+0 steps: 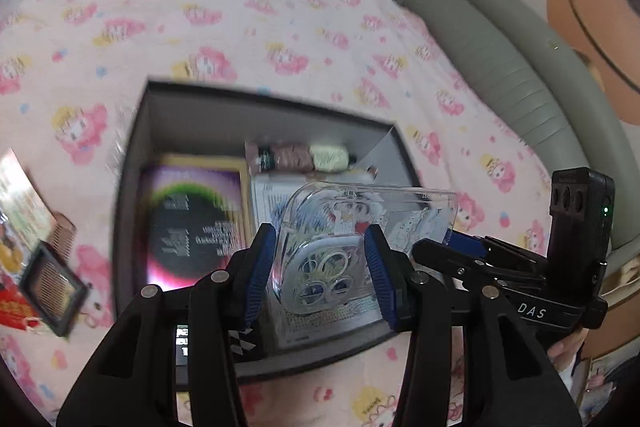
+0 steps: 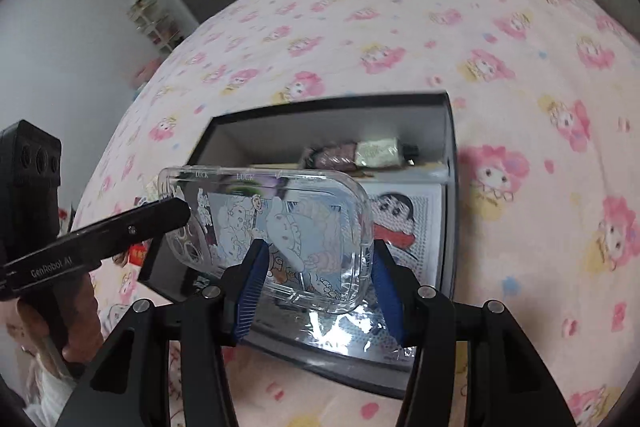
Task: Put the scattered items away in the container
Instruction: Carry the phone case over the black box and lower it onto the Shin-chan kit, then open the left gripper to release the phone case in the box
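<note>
A: Left wrist view first. What can be read?

B: "DAS" in white on the black body of the right claw (image 1: 460, 247), which comes in from the right. Nothing else is legible; the print on the purple-and-black booklet (image 1: 192, 223) lying in the box is blurred.

A: And the left claw (image 1: 322, 269)?

B: Its blue pads are clamped on the camera-cutout end of a clear phone case (image 1: 360, 231) printed with cartoon figures. The case hangs over the dark grey box (image 1: 132, 163), which sits on a bed under a pink cartoon-print sheet (image 1: 280, 7).

A: Other things around?

B: In the box, a small wrapped packet (image 1: 304, 157) at the far wall and a cartoon-printed card (image 1: 276, 203) under the case. Left of the box on the sheet lie a comb in a black sleeve (image 1: 54, 283) and a red package (image 1: 16, 307). A grey padded bed edge (image 1: 500, 59) curves along the right.

A: Right wrist view?

B: "LUCK" is embossed repeatedly along the far edge of the phone case (image 2: 280, 227). "GenRobot.AI" runs along the left claw (image 2: 176, 213), entering from the left with a hand (image 2: 72, 315) behind it.

A: The right claw (image 2: 316, 291)?

B: Its pads grip the plain end of the case. Both claws hold the case above the box (image 2: 450, 187). The left claw's arm crosses in front of the box's left wall. The packet (image 2: 360, 153) lies at the far wall, the cartoon card (image 2: 404, 227) on the right.
</note>
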